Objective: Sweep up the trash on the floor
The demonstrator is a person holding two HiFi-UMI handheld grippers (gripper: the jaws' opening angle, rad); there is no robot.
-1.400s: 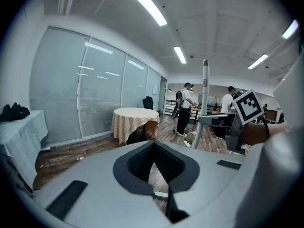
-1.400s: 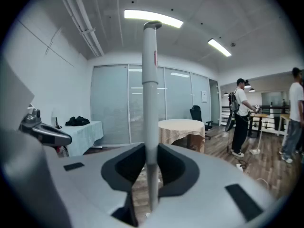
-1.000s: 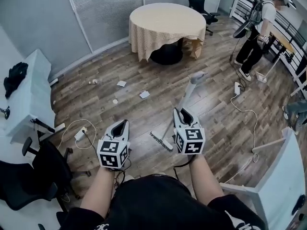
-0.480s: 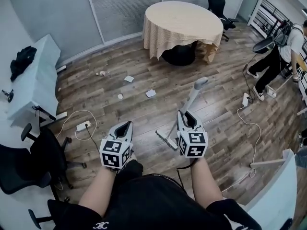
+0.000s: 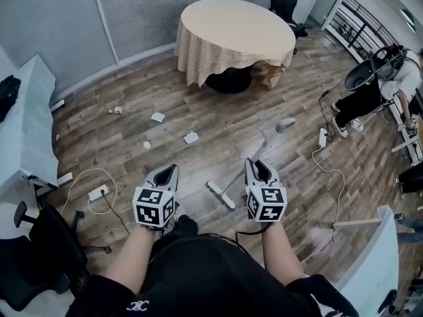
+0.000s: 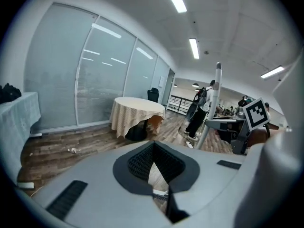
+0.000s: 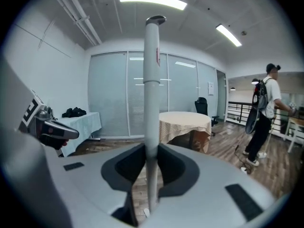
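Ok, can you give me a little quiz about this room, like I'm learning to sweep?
1. True or false: the right gripper is shut on the broom handle.
2. What is between the fingers of the left gripper? A) a paper scrap B) nothing C) a cable
3. Fill in: the paper scraps lie on the floor between the broom head and the round ____.
Key: 1 true; 2 B; 3 table.
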